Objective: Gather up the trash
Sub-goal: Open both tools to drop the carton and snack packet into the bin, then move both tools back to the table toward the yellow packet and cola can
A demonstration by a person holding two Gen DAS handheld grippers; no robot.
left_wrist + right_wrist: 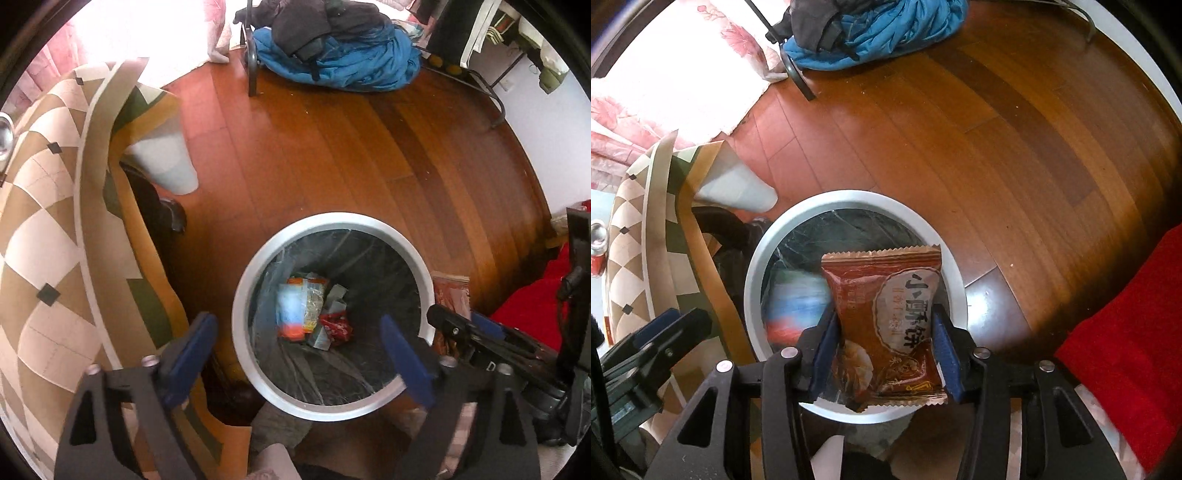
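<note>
Snack packet (pixel 886 325) covers most of the trash bin (pixel 857 195) interior in the right wrist view; beside the packet, the bin contents smear into a blue-red blur (pixel 798 310), unreadable. Small print on the packet too tiny to read. Left of the bin, a can (pixel 596 251) is cut by the frame edge. In the left wrist view, right of the bin (pixel 332 218), the packet (pixel 452 295) is partly hidden behind the right gripper (pixel 465 325).
</note>
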